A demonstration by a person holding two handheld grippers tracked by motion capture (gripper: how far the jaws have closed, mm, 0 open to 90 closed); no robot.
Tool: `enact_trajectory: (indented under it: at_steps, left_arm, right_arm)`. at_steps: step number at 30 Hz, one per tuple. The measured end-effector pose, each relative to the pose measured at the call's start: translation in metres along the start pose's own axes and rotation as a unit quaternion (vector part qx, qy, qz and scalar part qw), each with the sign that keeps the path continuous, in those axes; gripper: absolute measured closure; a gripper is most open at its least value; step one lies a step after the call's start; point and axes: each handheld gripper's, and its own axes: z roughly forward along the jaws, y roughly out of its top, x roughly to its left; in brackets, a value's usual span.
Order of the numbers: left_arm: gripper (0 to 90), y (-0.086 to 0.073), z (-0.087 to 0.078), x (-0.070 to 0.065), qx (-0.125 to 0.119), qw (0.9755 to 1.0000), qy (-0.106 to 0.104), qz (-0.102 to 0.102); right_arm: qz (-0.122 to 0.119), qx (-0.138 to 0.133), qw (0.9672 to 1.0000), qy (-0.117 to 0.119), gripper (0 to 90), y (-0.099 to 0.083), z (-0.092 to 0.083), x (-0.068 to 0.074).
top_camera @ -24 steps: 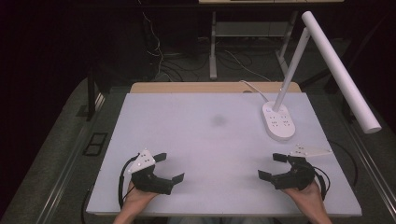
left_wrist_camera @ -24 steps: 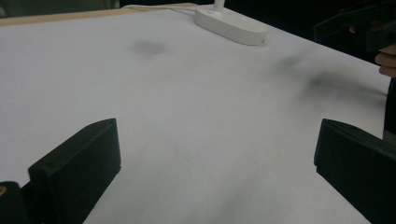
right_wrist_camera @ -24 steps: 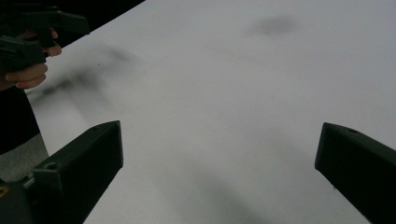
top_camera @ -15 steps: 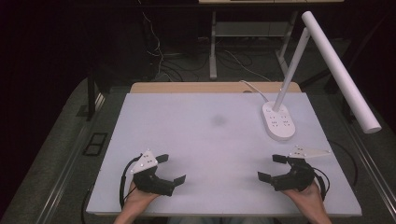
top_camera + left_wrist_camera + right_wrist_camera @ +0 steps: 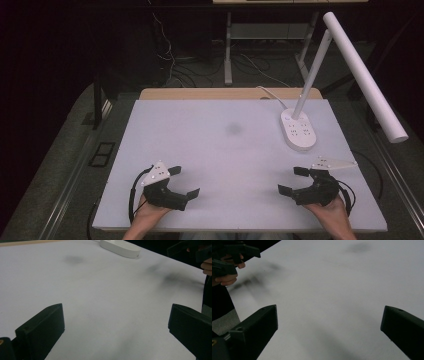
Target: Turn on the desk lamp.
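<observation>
My left gripper rests low over the white table near its front left corner, held by a hand, jaws wide apart with nothing between them. In the left gripper view its two black jaws frame bare white surface, left gripper open. My right gripper sits near the front right, also held by a hand and open, pointing toward the left one. Bare table lies between the jaws of the right gripper in its own view, and the other hand with its gripper appears at top left.
A white desk lamp stands at the back right on its oval base, its arm and long head leaning out past the table's right edge. A faint grey smudge marks the table's middle. Dark floor with cables lies behind.
Both grippers have shifted slightly: the left one turned a little inward and forward, the right one edged left. Both stay open and empty.
</observation>
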Motion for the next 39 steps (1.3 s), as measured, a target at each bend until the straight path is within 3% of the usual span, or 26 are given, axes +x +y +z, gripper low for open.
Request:
enact_trajectory:
  at_steps: [21,39]
  left_arm:
    - [0.0,-0.001,0.000,0.001,0.006,1.0000,-0.003,-0.003]
    - [0.0,-0.001,0.000,0.002,0.005,1.0000,-0.001,-0.007]
  right_arm:
    - [0.008,0.026,0.9996,0.003,0.7,0.008,-0.005,-0.006]
    - [0.003,0.023,0.9997,-0.001,0.7,0.035,-0.016,-0.018]
